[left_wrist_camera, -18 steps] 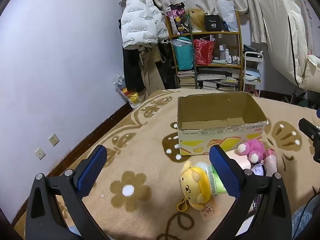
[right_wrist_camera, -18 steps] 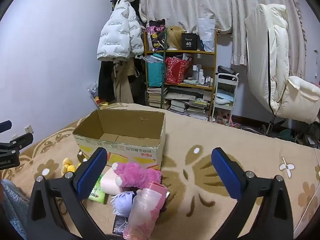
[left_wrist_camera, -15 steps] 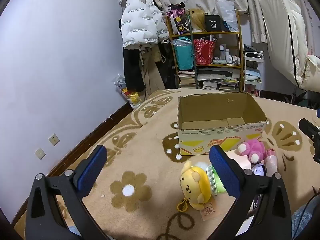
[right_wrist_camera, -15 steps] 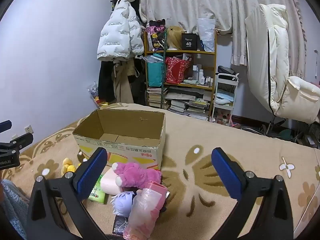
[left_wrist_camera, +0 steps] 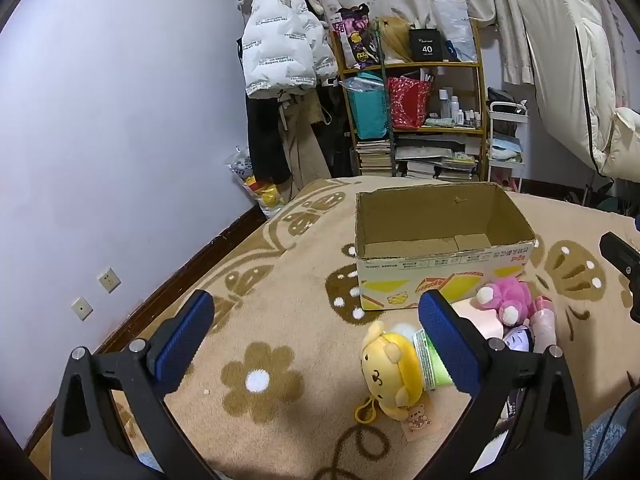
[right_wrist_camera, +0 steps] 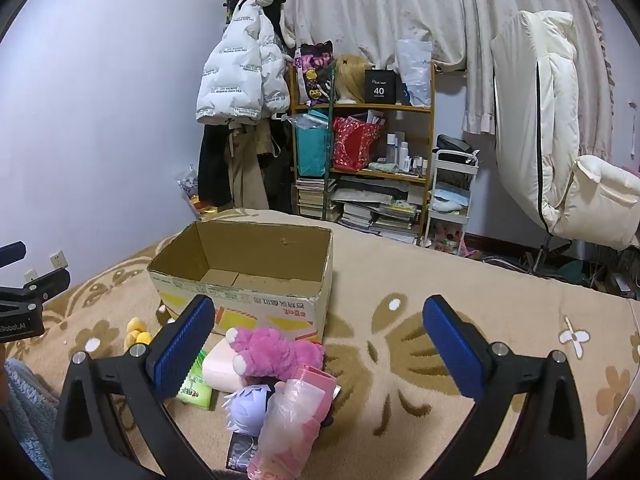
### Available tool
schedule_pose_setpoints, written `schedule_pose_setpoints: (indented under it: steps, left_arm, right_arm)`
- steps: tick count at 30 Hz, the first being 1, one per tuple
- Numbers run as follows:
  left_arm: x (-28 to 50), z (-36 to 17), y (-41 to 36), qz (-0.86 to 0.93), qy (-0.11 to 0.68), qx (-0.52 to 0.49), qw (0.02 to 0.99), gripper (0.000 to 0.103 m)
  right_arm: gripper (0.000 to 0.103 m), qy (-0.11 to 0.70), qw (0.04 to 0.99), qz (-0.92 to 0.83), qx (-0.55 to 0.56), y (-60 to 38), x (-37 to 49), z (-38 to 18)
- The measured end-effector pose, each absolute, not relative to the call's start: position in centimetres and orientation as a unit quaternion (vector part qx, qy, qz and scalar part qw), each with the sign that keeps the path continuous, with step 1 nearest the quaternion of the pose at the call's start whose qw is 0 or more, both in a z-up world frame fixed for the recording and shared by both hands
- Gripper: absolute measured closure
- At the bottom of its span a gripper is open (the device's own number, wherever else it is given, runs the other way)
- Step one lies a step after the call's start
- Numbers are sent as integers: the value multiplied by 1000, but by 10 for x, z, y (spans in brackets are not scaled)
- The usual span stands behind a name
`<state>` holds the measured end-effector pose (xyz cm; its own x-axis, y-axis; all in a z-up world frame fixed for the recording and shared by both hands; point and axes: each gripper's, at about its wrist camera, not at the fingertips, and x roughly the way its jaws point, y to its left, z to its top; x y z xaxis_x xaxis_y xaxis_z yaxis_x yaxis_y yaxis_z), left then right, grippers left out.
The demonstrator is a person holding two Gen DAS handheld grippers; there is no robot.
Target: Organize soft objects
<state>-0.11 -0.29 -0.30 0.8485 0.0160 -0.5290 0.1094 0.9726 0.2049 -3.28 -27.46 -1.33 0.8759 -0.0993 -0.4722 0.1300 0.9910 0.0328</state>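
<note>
An open cardboard box [left_wrist_camera: 440, 272] [right_wrist_camera: 256, 308] stands on the beige patterned carpet; nothing shows inside it. In front of it lie a yellow plush toy [left_wrist_camera: 390, 372] [right_wrist_camera: 137, 330], a green tissue pack [left_wrist_camera: 430, 362] [right_wrist_camera: 195, 384], a pink plush [left_wrist_camera: 506, 294] [right_wrist_camera: 276, 350], a pale pink block [right_wrist_camera: 220, 364], a lilac plush [right_wrist_camera: 246, 404] and a pink plastic-wrapped pack [right_wrist_camera: 294, 416]. My left gripper [left_wrist_camera: 316, 340] is open and empty, hovering left of the yellow plush. My right gripper [right_wrist_camera: 320, 344] is open and empty, above the pile's right side.
A shelf [right_wrist_camera: 360, 160] with books and bags stands at the far wall, with a hanging white jacket [left_wrist_camera: 280, 52] beside it. A white chair [right_wrist_camera: 560, 152] stands at the right. A wall with sockets [left_wrist_camera: 108, 280] runs along the left.
</note>
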Motion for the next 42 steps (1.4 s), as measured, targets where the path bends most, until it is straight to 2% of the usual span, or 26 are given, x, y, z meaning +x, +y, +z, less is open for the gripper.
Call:
schedule_pose_setpoints:
  steps: [42]
  left_arm:
    - [2,-2,3,-23,276,112,954,2]
  right_arm:
    - [0,239,969,-60,34,-276,-33,-13]
